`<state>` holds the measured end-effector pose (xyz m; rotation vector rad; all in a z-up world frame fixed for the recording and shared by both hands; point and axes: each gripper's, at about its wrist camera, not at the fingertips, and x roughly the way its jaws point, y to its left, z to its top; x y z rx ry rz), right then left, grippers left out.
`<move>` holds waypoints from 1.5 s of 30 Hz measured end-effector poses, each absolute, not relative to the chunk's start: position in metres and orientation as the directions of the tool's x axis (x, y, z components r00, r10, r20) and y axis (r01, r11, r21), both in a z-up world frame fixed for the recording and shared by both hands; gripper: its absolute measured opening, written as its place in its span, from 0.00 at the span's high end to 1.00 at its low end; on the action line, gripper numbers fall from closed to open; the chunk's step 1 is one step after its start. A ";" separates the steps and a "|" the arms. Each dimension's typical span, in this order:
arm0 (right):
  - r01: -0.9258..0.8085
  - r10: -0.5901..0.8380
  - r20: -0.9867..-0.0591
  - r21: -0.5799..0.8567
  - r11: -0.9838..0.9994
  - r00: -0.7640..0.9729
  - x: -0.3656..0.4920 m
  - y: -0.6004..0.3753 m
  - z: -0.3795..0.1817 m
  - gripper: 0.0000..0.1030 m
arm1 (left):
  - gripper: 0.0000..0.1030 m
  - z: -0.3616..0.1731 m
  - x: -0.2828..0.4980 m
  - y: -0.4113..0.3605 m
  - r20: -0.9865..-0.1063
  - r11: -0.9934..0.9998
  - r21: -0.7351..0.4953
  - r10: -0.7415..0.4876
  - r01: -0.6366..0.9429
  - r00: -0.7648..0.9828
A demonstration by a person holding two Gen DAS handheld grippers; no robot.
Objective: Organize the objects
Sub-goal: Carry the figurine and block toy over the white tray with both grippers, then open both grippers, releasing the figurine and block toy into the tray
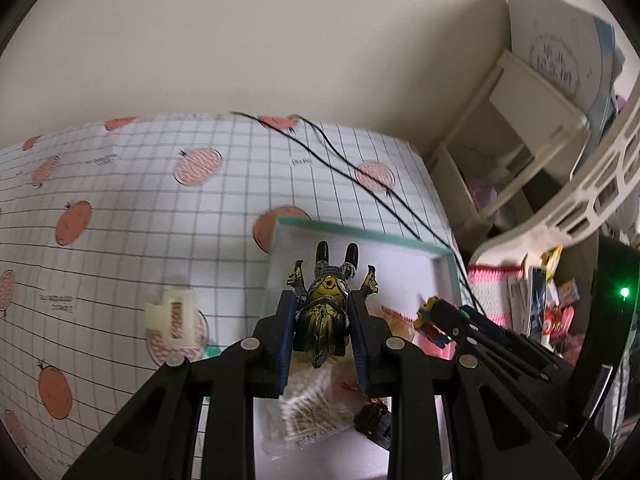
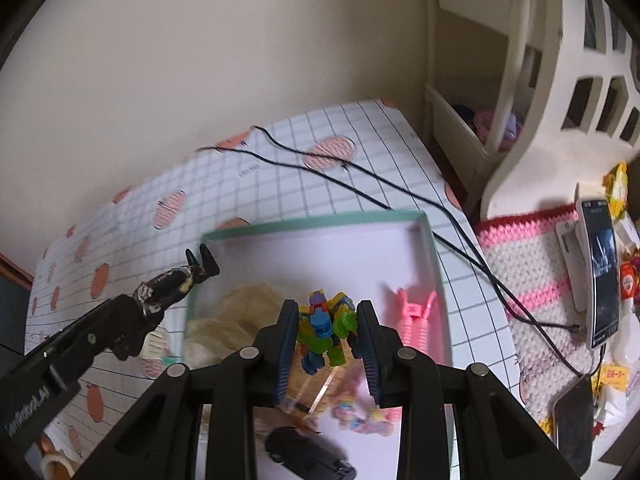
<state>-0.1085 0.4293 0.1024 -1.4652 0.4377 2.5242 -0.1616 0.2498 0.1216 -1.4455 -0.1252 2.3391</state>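
My left gripper (image 1: pixel 323 312) is shut on a dark gold-and-black action figure (image 1: pixel 325 312), legs pointing away, held above a shallow green-rimmed box (image 1: pixel 352 232). My right gripper (image 2: pixel 328 324) is shut on a colourful block robot (image 2: pixel 324 328) over the same green-rimmed box (image 2: pixel 312 222). In the right wrist view the left gripper (image 2: pixel 176 286) shows at the box's left edge with the dark figure (image 2: pixel 172 284). In the left wrist view the right gripper (image 1: pixel 434 314) shows at the box's right side. Inside the box lie a pink clip (image 2: pixel 414 320), a pale fuzzy bundle (image 2: pixel 240 312) and a black toy (image 2: pixel 308 456).
A grid-and-fruit tablecloth (image 1: pixel 120 220) covers the table. Two black cables (image 2: pixel 360 184) run across it. A small cream block (image 1: pixel 174 312) lies left of the box. A white basket (image 2: pixel 560 100), a crocheted mat (image 2: pixel 532 248) and a phone (image 2: pixel 600 264) crowd the right.
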 end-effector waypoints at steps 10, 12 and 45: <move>-0.326 0.029 -0.898 0.129 -0.937 -0.439 -0.114 0.438 0.077 0.68 | 0.74 0.091 -0.158 0.268 -0.878 -0.919 -0.257 0.351 -0.299 -0.326; -0.325 0.028 -0.900 0.127 -0.937 -0.434 -0.114 0.438 0.076 0.68 | 0.74 0.090 -0.159 0.268 -0.880 -0.919 -0.255 0.349 -0.300 -0.322; -0.302 0.055 -0.908 0.080 -0.950 -0.416 -0.113 0.423 0.099 0.47 | 0.48 0.112 -0.165 0.232 -0.875 -0.930 -0.270 0.345 -0.250 -0.340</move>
